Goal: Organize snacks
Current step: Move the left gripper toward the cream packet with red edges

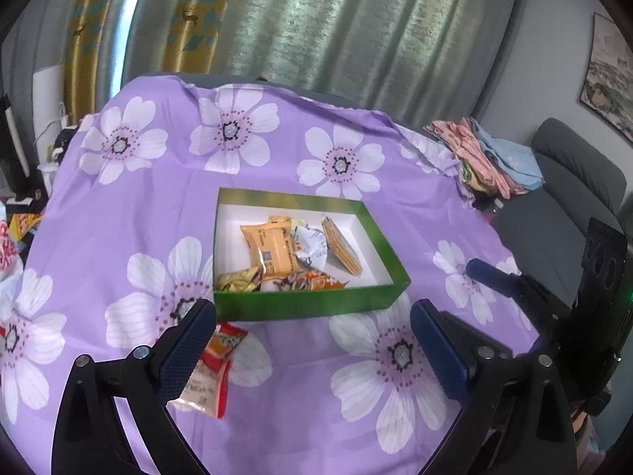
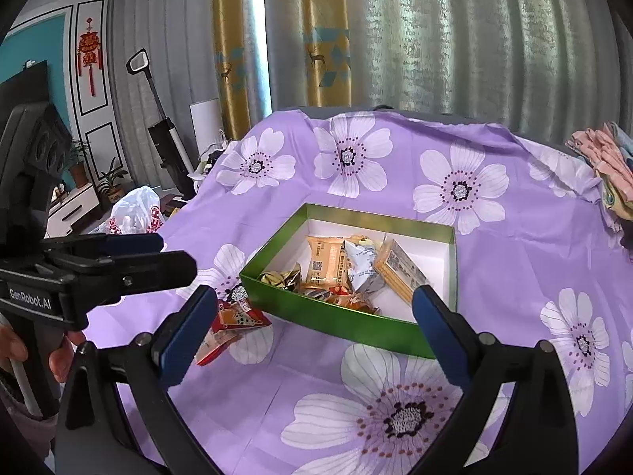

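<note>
The snacks (image 1: 292, 253) lie in a green box (image 1: 308, 304) on the purple flower cloth (image 1: 130, 213) over the bench. One red packet (image 1: 211, 368) lies just outside it. The left gripper (image 1: 312, 352) and right gripper (image 2: 312, 336) fingers are wide apart and hold nothing.

The left claw's finger (image 1: 186, 352) hides part of the red snack packet (image 1: 213, 372).

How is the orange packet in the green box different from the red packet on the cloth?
The orange plastic snack packet lies inside the green cardboard box; the red-and-white plastic snack packet lies outside it on the purple flowered cloth. Orange is plain, red patterned. Both are sealed, ungripped.
</note>
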`<state>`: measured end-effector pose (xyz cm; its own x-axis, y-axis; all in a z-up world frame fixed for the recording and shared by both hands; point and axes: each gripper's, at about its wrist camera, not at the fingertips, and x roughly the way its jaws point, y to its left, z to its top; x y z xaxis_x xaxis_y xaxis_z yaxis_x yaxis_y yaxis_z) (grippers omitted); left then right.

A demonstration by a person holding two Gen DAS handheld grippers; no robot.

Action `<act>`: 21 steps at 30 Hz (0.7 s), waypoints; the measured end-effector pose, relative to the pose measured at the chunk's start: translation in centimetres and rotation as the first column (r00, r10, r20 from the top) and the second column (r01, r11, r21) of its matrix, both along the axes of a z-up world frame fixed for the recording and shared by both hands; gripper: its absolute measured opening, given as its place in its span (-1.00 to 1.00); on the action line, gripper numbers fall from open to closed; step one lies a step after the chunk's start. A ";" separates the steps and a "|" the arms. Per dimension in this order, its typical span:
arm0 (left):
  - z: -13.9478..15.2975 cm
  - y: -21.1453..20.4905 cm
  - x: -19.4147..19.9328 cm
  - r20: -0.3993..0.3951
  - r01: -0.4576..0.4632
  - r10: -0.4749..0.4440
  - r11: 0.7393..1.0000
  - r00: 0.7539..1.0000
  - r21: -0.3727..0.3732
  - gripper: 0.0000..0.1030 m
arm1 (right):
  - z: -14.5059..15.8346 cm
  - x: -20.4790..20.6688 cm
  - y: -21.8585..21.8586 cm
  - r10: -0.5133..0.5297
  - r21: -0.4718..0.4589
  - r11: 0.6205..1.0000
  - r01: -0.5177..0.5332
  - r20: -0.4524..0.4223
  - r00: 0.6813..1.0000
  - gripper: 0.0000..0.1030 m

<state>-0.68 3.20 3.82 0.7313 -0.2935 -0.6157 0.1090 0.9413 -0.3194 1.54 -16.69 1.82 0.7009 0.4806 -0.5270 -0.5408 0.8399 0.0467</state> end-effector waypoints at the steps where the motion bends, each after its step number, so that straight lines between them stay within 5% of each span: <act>1: 0.0 0.1 -0.3 -0.001 -0.003 0.003 1.000 1.000 0.001 0.91 | 0.1 -0.3 -0.1 0.001 0.000 1.000 -0.001 0.002 1.000 0.94; 11: -1.6 2.7 -3.5 -0.023 -0.083 0.083 0.996 0.996 -0.016 0.91 | -0.2 -2.6 -0.1 0.045 0.016 0.999 -0.045 -0.028 0.999 0.99; 21: -8.3 7.5 -5.5 -0.169 -0.224 0.213 0.973 0.962 -0.049 0.91 | -6.0 -3.4 2.0 0.187 0.106 0.980 -0.168 -0.213 0.959 0.99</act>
<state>-6.21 10.73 -4.49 0.6743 -0.1826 -0.7156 -0.1550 0.9124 -0.3788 -1.86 -14.72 -4.20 0.4714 0.6370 -0.6098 -0.6488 0.7189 0.2494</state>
